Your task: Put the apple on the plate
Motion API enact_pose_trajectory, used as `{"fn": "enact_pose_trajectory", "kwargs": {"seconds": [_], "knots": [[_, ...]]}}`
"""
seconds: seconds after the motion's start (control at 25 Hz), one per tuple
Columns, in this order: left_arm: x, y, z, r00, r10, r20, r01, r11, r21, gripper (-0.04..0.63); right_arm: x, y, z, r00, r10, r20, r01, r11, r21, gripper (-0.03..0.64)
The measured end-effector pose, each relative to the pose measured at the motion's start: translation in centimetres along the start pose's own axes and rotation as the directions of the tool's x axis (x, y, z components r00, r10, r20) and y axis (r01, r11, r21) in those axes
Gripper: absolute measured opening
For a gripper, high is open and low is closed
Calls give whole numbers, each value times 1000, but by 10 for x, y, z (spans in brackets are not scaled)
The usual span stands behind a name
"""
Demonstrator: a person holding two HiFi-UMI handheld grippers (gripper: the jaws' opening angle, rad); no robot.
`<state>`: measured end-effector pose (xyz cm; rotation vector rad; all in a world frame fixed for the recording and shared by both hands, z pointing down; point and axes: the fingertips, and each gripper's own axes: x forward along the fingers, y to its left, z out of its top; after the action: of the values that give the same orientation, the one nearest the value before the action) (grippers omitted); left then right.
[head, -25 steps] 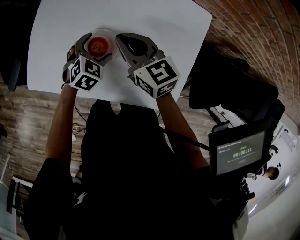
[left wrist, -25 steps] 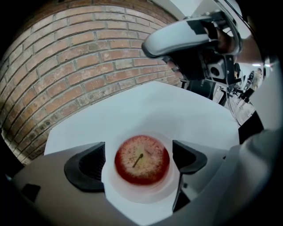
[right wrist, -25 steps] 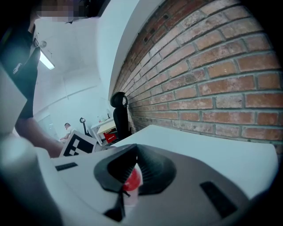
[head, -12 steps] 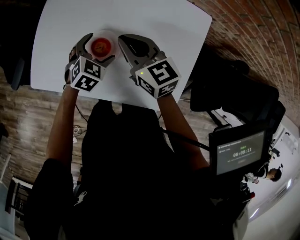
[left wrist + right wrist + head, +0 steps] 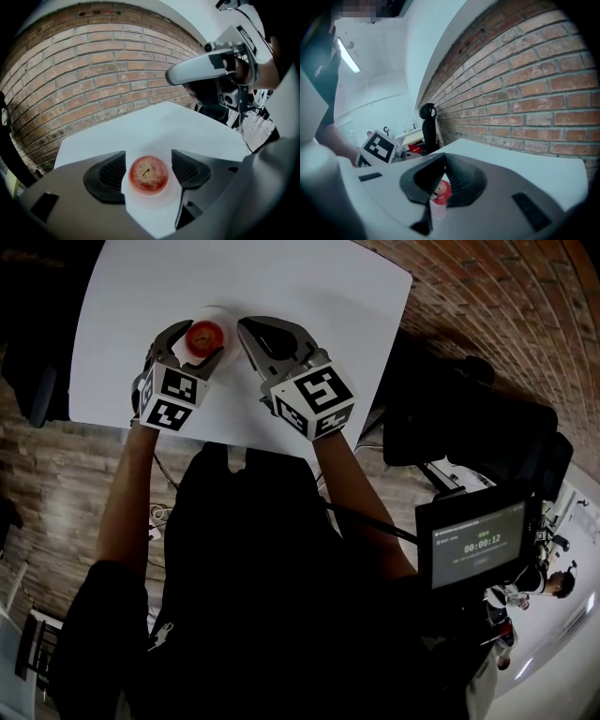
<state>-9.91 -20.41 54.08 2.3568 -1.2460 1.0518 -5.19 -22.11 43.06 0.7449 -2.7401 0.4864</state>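
Red speckled apple, stem up, on plate.

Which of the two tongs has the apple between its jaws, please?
The left tongs: its jaws have just been closing and flank the apple; the right tongs are shut.

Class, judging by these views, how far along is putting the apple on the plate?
Done: the red apple sits on the small white plate on the white table. In hand: nothing; the jaws of the left tool have just been closing and flank the apple without touching it. Left: only pulling that tool clear, it seems.
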Motion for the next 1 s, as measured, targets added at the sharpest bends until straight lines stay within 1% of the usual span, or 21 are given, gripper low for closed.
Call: {"fn": "enact_pose_trajectory", "kwargs": {"seconds": [0.16,0.36,0.44,0.56,0.72,0.88,1.0], "knots": [[3,-2,4,1000,19,15,-19,1000,3,244,-6,-7,-7,1000,-13,-9,13,1000,7,5],[-10,-5,15,998,25,50,-25,1000,-16,160,-14,-3,-2,1000,-28,13,28,1000,5,3],[-6,-6,19,998,23,61,-22,1000,-15,127,-15,-8,-4,999,-36,15,36,999,5,5],[-9,-8,25,997,25,76,-24,1000,-13,96,-19,-9,-3,999,-48,22,48,999,3,5],[-40,-8,28,994,46,98,-44,999,-21,55,-30,16,9,998,-54,43,54,999,-6,3],[-54,-6,31,991,61,121,-55,997,-48,30,-35,23,13,996,-64,57,65,998,-12,5],[-62,-3,37,988,73,136,-67,997,-49,15,-39,24,15,995,-73,66,75,997,-15,5]]}}
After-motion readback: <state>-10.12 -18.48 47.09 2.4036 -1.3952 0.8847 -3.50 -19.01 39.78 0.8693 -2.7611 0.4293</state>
